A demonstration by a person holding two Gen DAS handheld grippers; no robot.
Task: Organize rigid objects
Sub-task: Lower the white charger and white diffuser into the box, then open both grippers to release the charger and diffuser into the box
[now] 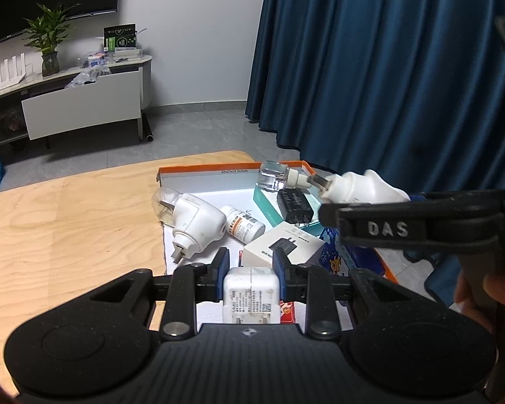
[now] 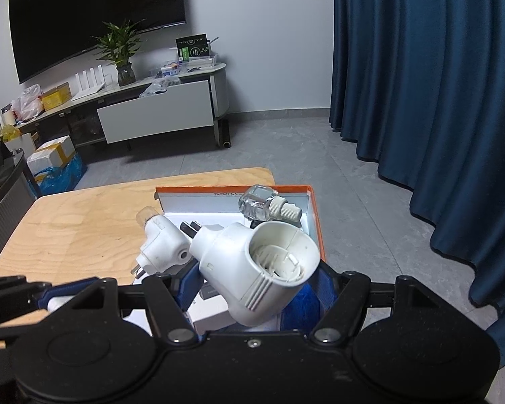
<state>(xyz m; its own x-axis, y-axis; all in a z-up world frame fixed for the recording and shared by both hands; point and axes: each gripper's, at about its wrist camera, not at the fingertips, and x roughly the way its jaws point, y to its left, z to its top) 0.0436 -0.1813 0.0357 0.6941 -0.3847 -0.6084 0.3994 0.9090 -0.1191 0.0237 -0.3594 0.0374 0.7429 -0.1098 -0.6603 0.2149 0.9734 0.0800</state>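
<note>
Both are the same matte black plastic build. The left gripper (image 1: 251, 262) has blue pads (image 1: 223, 262) on the inner faces of its two fingers, a ribbed black body behind them, a round raised disc on each side, two silver screw heads either side of the finger rails and a tiny logo dead center. The right gripper (image 2: 256, 279) matches: blue pads (image 2: 188, 282), the same discs and silver screws. From the left wrist camera its side reads "DAS" in white. A bit of skin shows behind it.

Blue curtain (image 2: 421, 84), wall television (image 2: 94, 17), potted plant (image 2: 119, 50) — grey floor (image 2: 286, 141).
</note>
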